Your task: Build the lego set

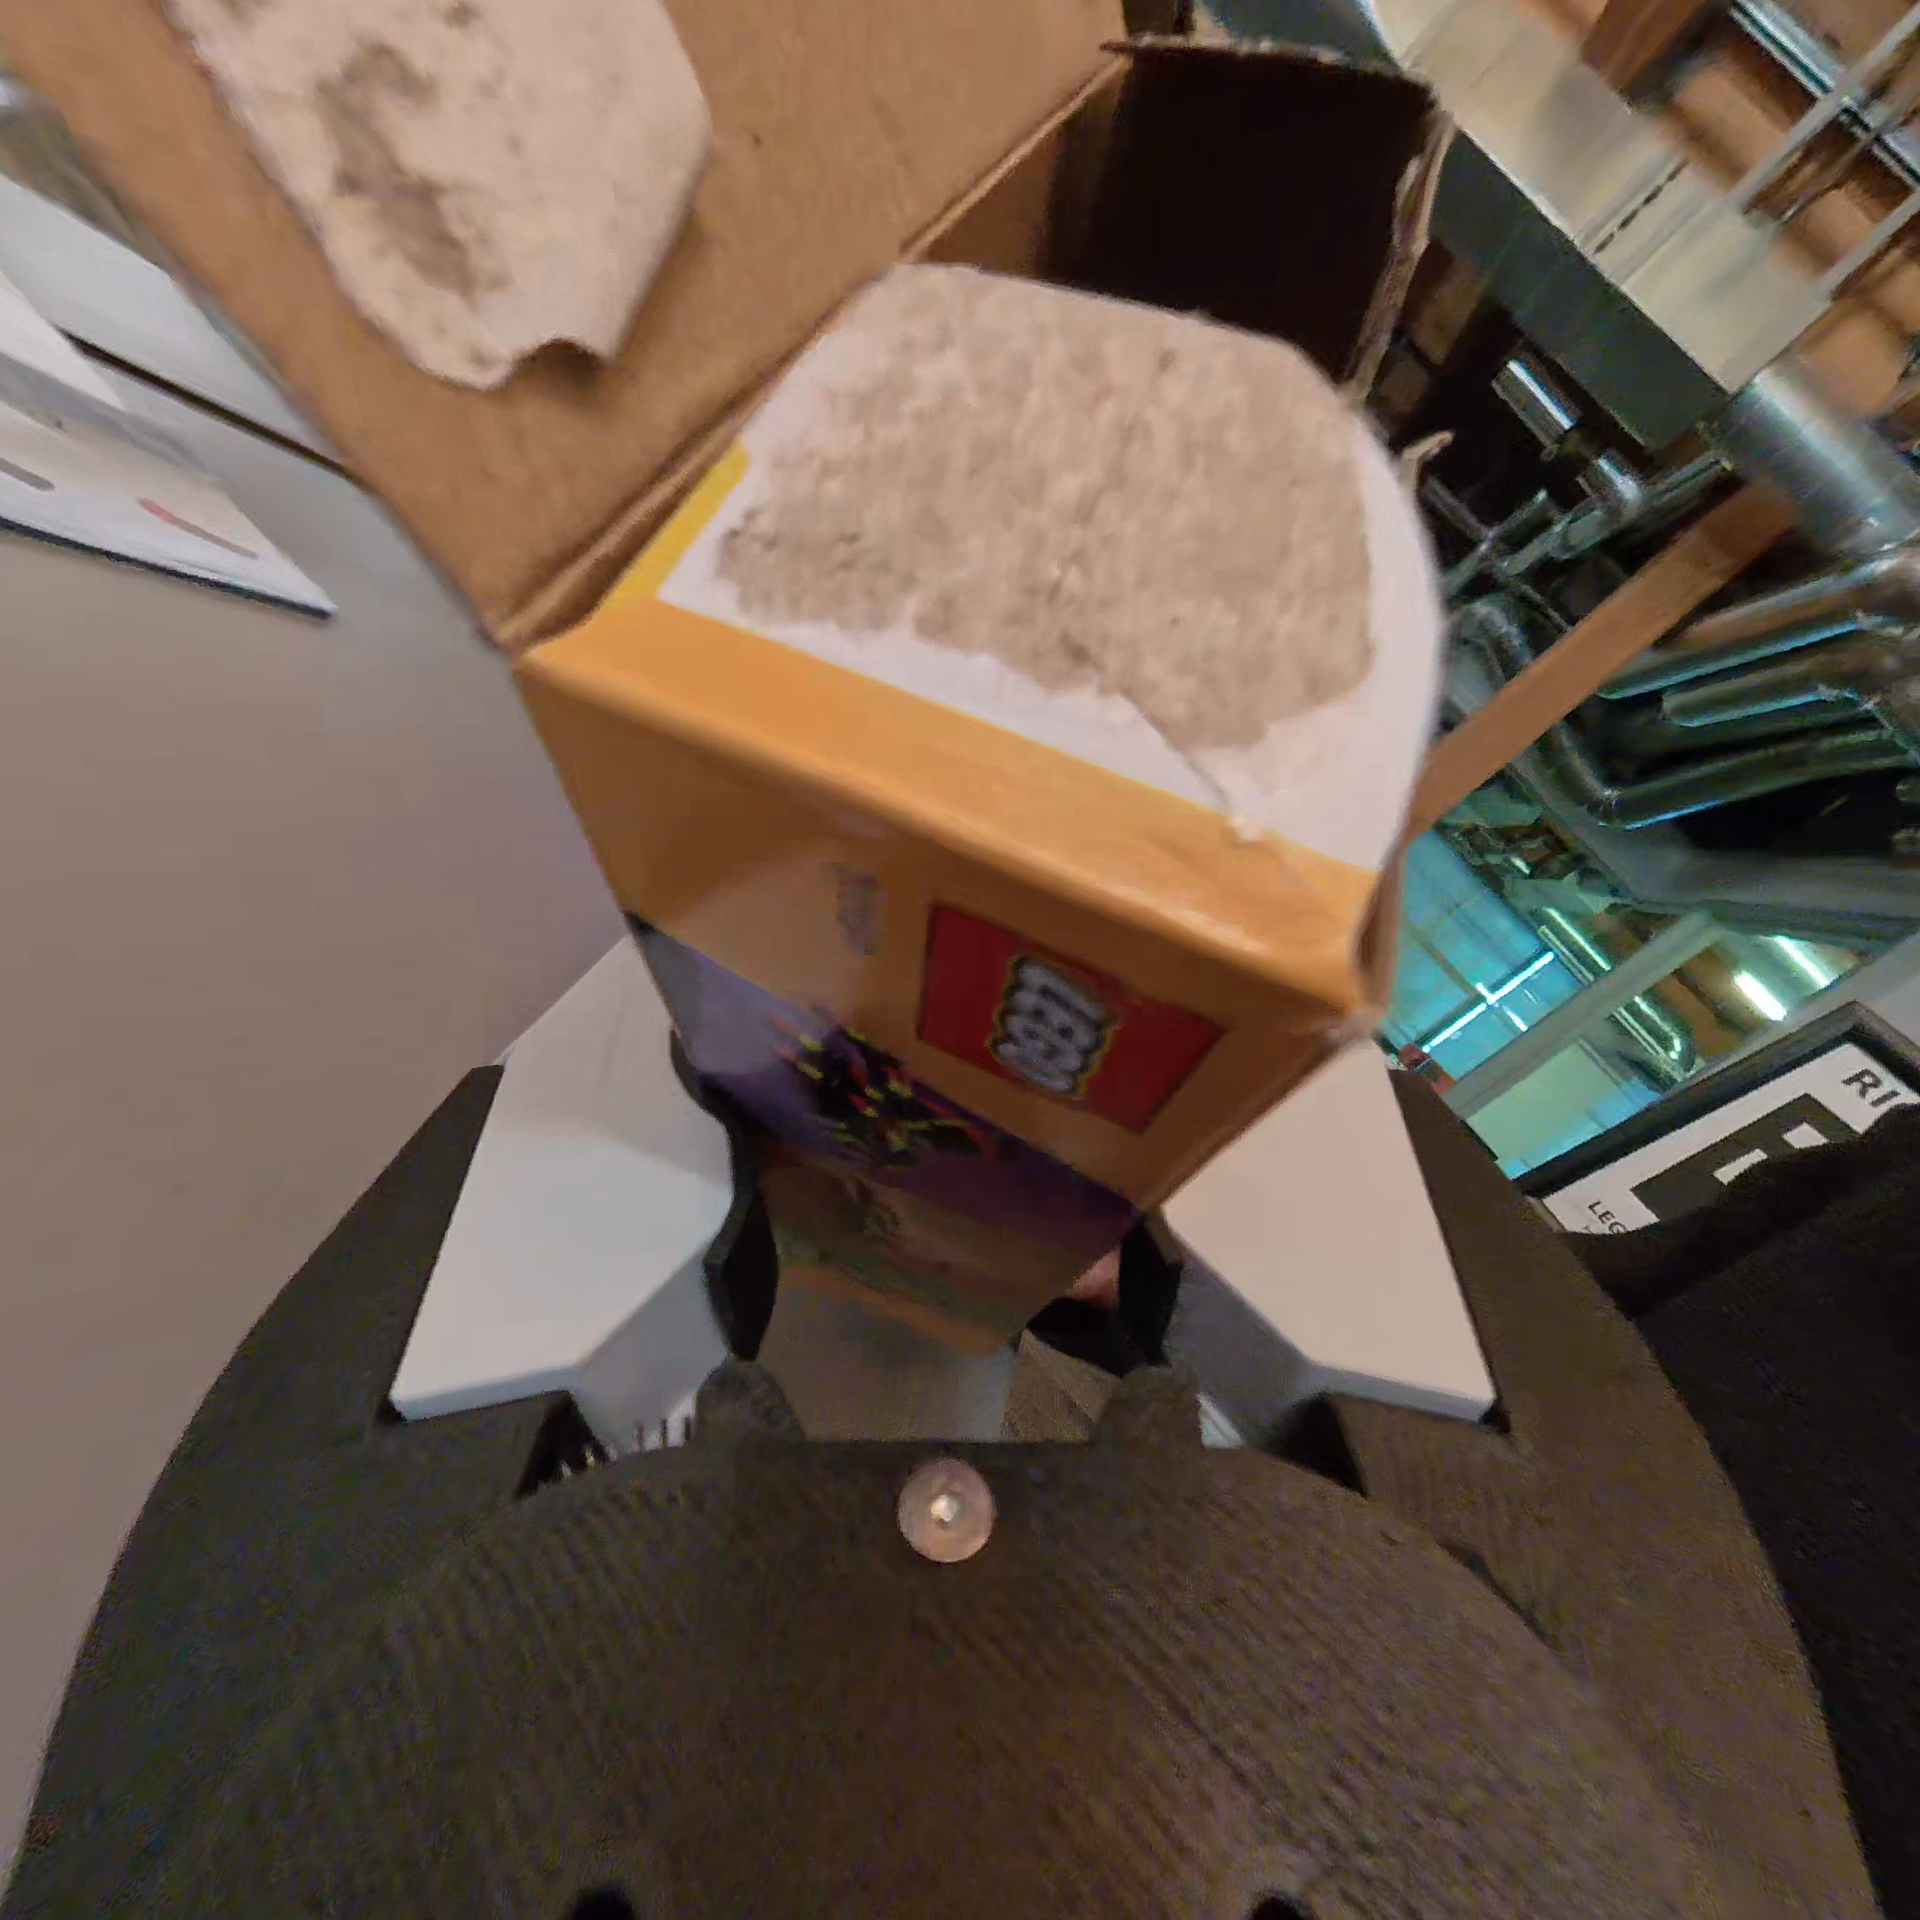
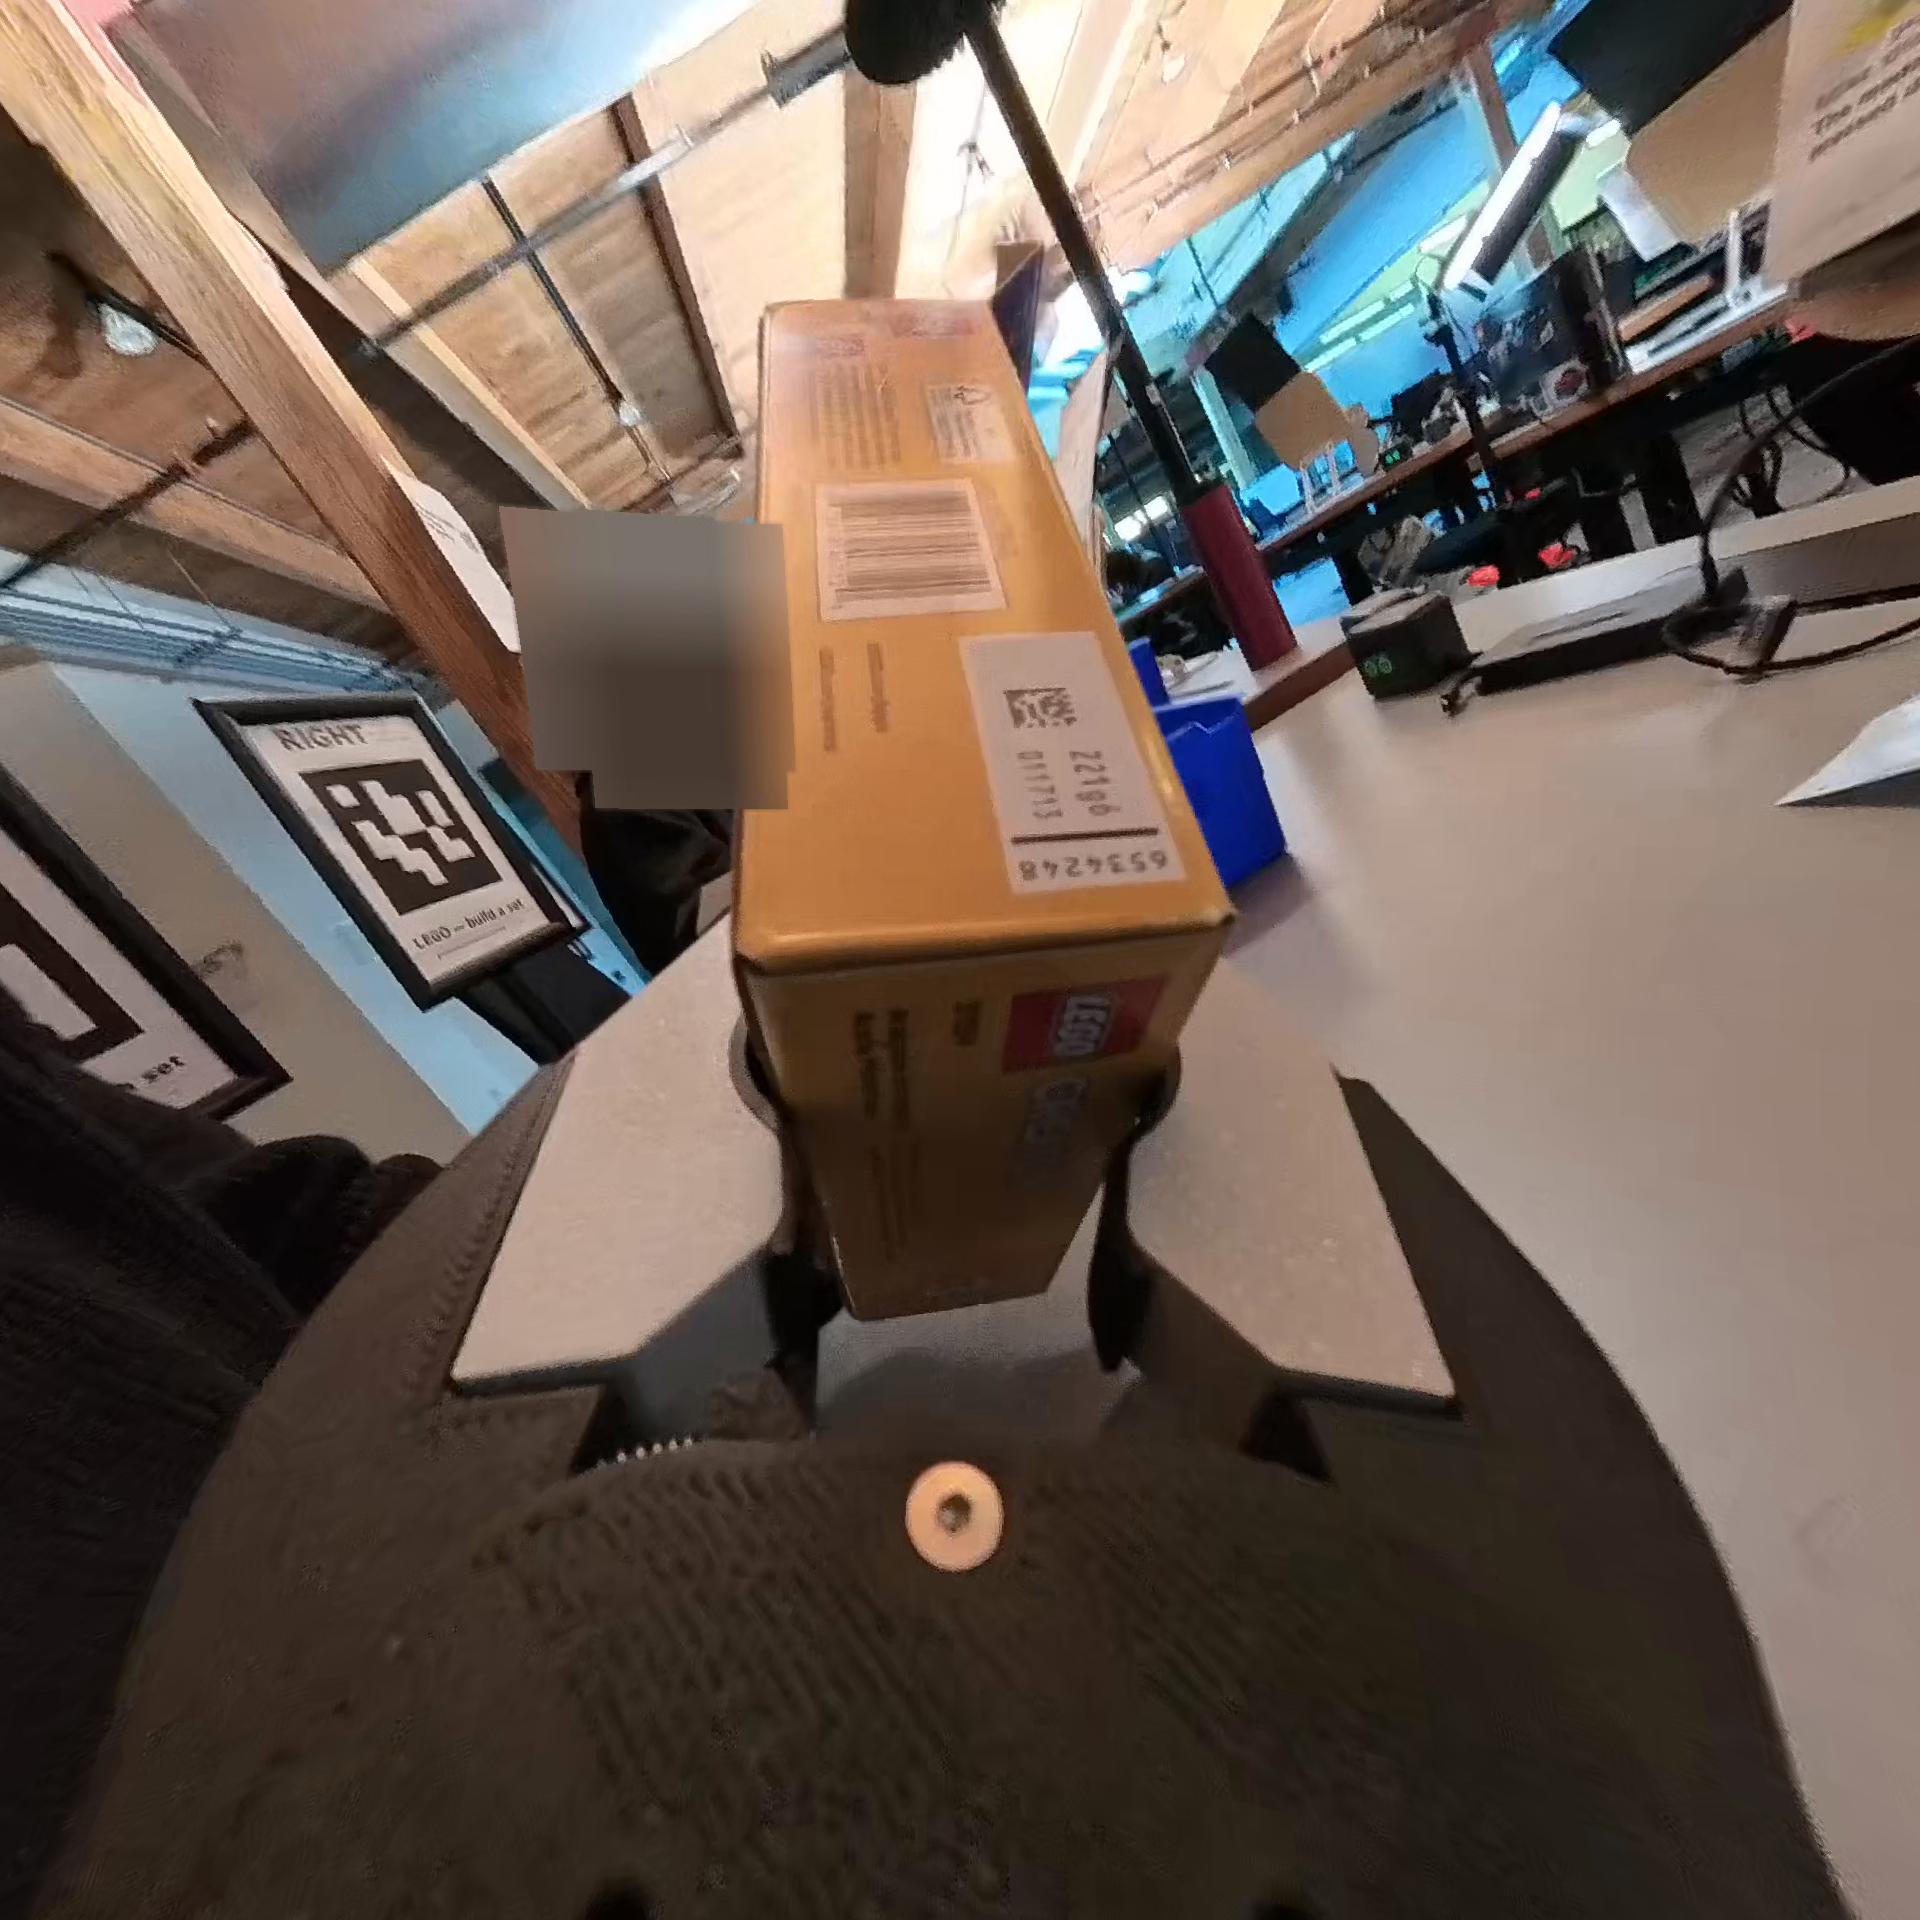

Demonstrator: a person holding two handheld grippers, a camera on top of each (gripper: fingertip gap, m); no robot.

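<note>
Both grippers have their jaws closed on one yellow Lego box [image 1: 935, 831], held in the air above the grey bench [image 2: 1558, 987]: the left gripper [image 1: 940, 1283] pinches the end by the torn-open flap [image 1: 1039, 540], the right gripper [image 2: 951, 1226] the sealed end. Thin cardboard looks light but crushable, and its printed faces seem slick, so firm corners suit gripping best.

A blue bin [image 2: 1210, 774], a maroon bottle [image 2: 1242, 577] and what may be a charger [image 2: 1403, 646] sit on the grey table [image 2: 1558, 987].
</note>
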